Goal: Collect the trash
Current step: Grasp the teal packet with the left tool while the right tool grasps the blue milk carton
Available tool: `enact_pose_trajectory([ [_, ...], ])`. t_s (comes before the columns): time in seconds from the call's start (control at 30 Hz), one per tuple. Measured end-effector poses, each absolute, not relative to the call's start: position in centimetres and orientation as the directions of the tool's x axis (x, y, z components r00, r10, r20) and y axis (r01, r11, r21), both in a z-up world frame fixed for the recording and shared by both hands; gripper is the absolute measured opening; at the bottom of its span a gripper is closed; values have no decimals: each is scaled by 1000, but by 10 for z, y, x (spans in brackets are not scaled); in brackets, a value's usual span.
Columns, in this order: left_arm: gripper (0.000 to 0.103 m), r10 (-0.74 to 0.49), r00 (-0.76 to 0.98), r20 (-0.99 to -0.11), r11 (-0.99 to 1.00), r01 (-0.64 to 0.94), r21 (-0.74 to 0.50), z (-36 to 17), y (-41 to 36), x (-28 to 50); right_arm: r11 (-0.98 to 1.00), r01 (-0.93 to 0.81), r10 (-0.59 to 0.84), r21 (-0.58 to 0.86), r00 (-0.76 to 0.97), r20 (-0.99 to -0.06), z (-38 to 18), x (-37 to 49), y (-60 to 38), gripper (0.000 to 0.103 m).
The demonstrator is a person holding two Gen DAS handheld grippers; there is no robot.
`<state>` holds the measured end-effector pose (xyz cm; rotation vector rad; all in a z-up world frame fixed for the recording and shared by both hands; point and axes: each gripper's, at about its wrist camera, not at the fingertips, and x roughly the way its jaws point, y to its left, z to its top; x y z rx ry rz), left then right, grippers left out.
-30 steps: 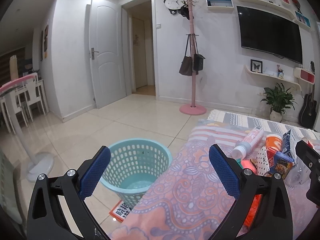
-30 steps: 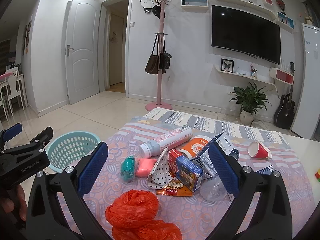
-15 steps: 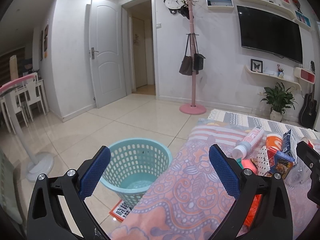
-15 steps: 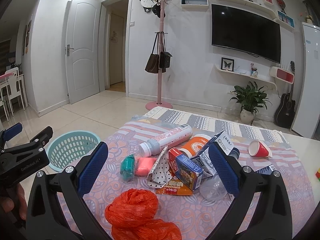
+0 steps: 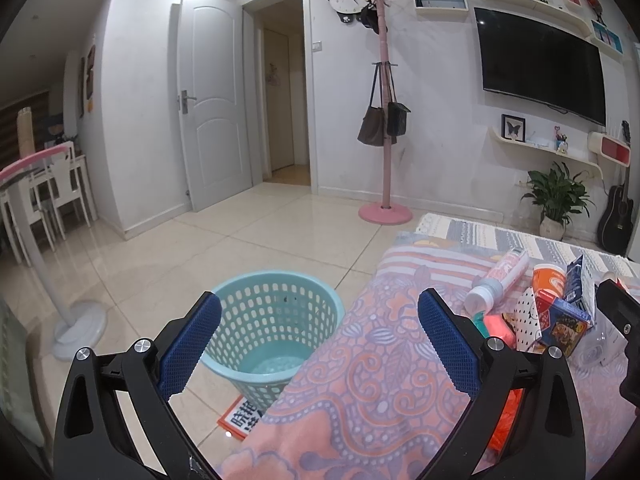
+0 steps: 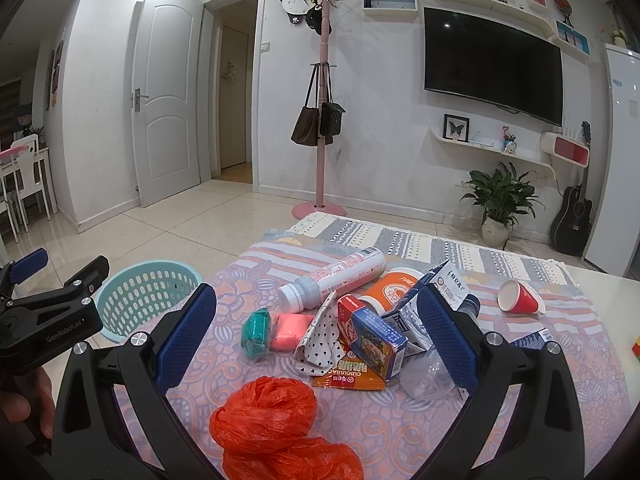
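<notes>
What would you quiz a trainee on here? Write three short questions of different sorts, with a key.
1. True or false: the teal basket already holds trash.
2. Which lies nearest the right gripper: A red paper cup, B orange plastic bag, C white bottle?
3. Fill in: the left gripper is ____, holding nothing.

Key: 1 false; 2 B; 3 open.

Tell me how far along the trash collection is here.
Nothing done: the basket looks empty. Nothing in hand: left gripper and right gripper are both open. All left: orange bag, bottle, boxes and red cup lie on the table.
</notes>
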<state>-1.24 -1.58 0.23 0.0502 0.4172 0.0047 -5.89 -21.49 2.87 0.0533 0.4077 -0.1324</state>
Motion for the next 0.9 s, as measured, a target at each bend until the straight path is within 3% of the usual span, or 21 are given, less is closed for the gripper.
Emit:
enact_pose_trajectory([
  [0.2,96,9,914,-405,999,12,49,2,-16,-12,985,165,-134,41,903,-408,27,-65,-229,95],
  [0.33,96,-61,905,-422,997,74,14,5,-21,-10,978,201,-161,49,891,-425,23,-73,-245,93],
  [0.47,96,-203,847,-491,977,207,-47,8,-40,1,966,255,-211,46,877,-431,23,-84,-270,87],
  [0.63,96,-378,700,-605,923,338,-186,-6,-70,31,932,363,-317,20,838,-444,19,-93,-308,71],
  [0.9,81,-451,465,-762,886,340,-317,-76,-114,91,861,506,-425,51,771,-474,7,-106,-377,70],
])
